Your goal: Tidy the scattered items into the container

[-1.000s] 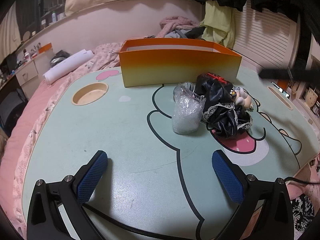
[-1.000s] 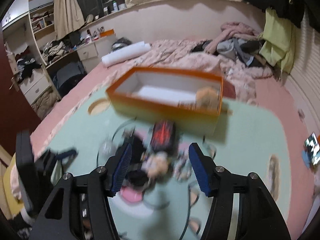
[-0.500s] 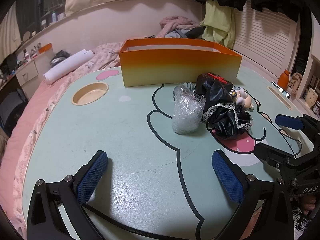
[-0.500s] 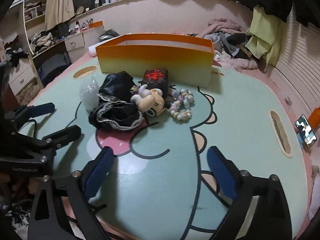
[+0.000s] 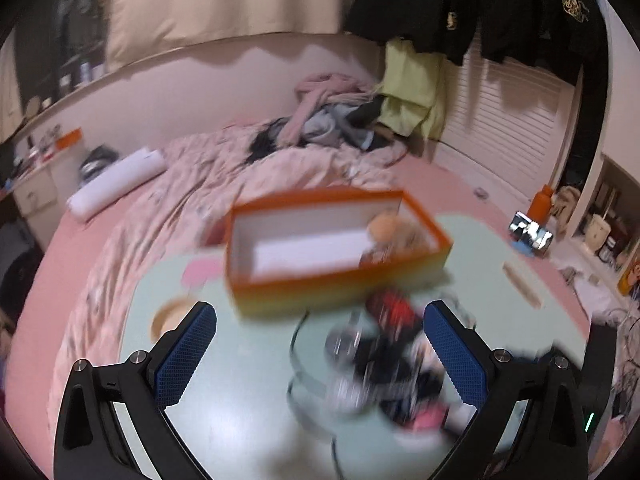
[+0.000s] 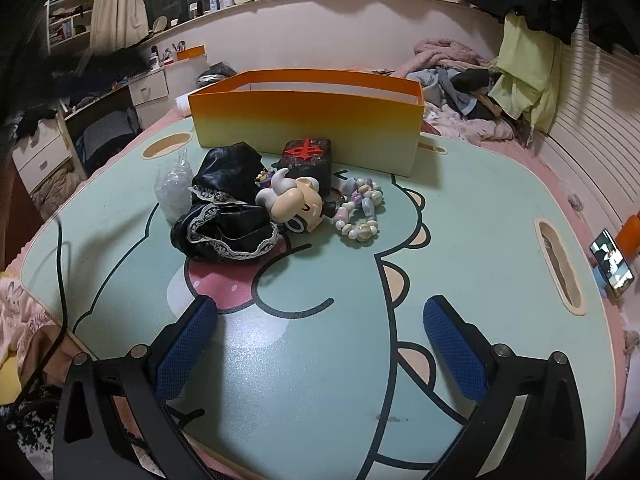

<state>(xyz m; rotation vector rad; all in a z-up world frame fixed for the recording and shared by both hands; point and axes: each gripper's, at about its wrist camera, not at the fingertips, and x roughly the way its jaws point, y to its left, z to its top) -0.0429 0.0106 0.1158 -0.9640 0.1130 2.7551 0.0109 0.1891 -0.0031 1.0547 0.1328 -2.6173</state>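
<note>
An orange open box (image 6: 308, 120) stands at the back of the green cartoon table (image 6: 460, 248). In front of it lie a clear plastic bag (image 6: 173, 190), a black lace-trimmed cloth (image 6: 228, 216), a black block with a red mark (image 6: 307, 156), a small horned figurine (image 6: 294, 202) and a bead bracelet (image 6: 360, 212). My right gripper (image 6: 320, 344) is open and empty, low over the table's near side. My left gripper (image 5: 320, 352) is open and empty, raised above the blurred pile (image 5: 384, 352). It looks down into the box (image 5: 336, 240), where a tan object (image 5: 386, 228) lies.
A pink bed with rumpled clothes (image 6: 460, 68) lies behind the table. A phone (image 6: 612, 264) stands at the table's right edge by an orange bottle (image 5: 540, 202). A black cable (image 6: 60, 248) hangs over the left edge. Drawers (image 6: 44, 152) are at the left.
My left gripper has risen from low over the table to high above the pile, its view now blurred. My right gripper has dropped low and steadied near the table's front.
</note>
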